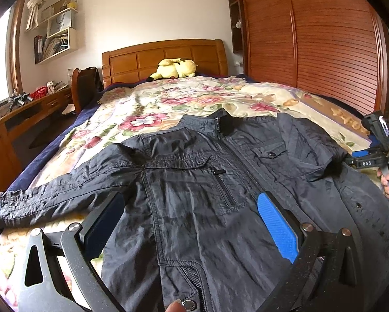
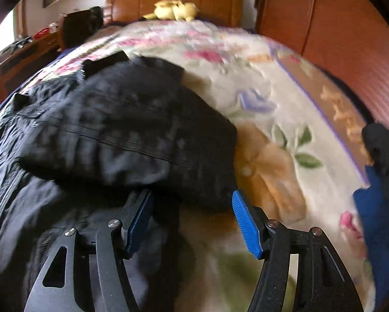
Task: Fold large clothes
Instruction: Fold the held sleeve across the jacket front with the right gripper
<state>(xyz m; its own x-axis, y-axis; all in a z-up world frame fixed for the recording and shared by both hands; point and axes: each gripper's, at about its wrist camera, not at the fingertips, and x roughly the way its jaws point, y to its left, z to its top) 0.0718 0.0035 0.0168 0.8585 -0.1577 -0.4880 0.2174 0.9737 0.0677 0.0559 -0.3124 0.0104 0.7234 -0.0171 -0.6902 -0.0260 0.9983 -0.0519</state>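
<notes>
- Bedroom daylight falls on a bed (image 1: 111, 119) spread with a floral blanket (image 1: 153, 106), which serves as the folding surface.
- On it lies a dark jacket (image 1: 194, 182), front up and zipped, collar toward the headboard (image 1: 163, 57); spread flat like this, it looks ready for its first folds.
- One sleeve (image 1: 54, 195) stretches out straight toward the blanket's edge on the left of the left wrist view; the sleeve (image 2: 121, 135) on the opposite side lies folded back over the jacket's chest in the right wrist view, though that view is blurred.
- My guess is that this folded sleeve is the first fold and the straight one comes next.
- Left gripper (image 1: 192, 221) hovers over the jacket's lower front with its tongs spread wide, nothing between the pads.
- Right gripper (image 2: 192, 221) sits at the jacket's side edge, tongs also wide apart, one pad over dark cloth and the other over blanket; it grips nothing.
- Farther out, a yellow plush toy (image 1: 177, 67) rests against the headboard.
- Wall shelves (image 1: 56, 36) hold books and paper bags; a red basket (image 1: 40, 92) stands on the desk (image 1: 25, 114), its contents too small to make out.
- Slatted wardrobe doors (image 1: 311, 41) close off the other side.
</notes>
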